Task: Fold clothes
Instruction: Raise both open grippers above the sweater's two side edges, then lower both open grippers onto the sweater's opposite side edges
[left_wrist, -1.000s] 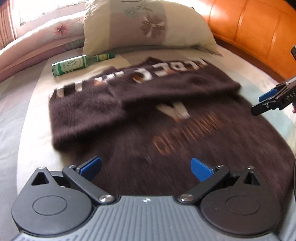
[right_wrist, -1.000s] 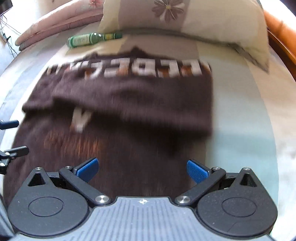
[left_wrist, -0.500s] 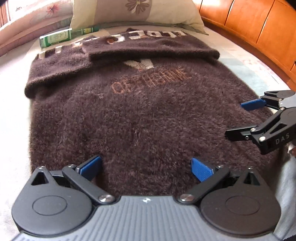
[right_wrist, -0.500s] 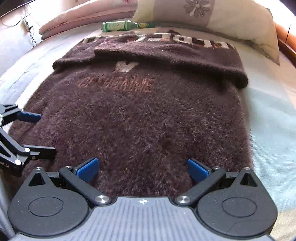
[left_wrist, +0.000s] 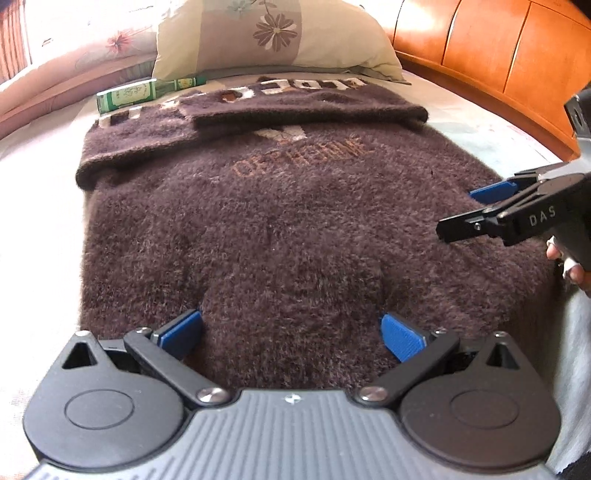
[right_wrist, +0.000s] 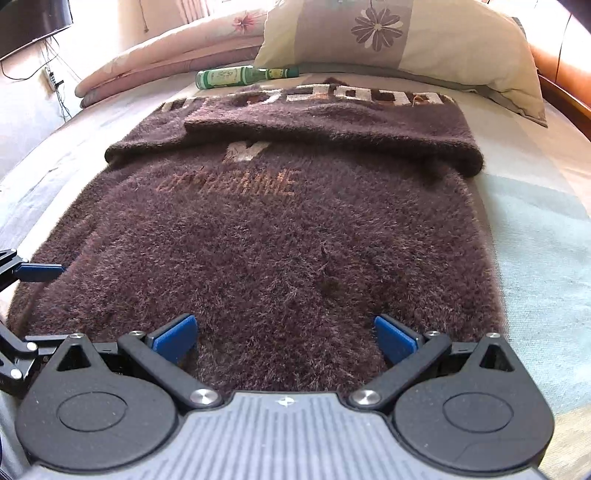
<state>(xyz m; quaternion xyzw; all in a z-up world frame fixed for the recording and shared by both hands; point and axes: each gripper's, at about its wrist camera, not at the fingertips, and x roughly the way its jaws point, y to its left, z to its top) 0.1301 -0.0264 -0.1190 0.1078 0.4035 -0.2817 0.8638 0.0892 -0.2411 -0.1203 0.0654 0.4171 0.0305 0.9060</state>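
Left wrist only: fingertips (left_wrist: 570, 267).

You get bright daylight from 11 o'clock | glare washes out the quilt (left_wrist: 74, 40) | frames sharp, no motion blur | fisheye bends every edge | sweater (right_wrist: 280, 251) dark.

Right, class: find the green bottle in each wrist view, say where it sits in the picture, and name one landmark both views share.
Left wrist: bottle upper left, lying on the bed beyond the sweater's far left corner.
Right wrist: bottle top centre-left, lying beyond the sweater's far edge.
Shared landmark: the flowered pillow, just right of the bottle.
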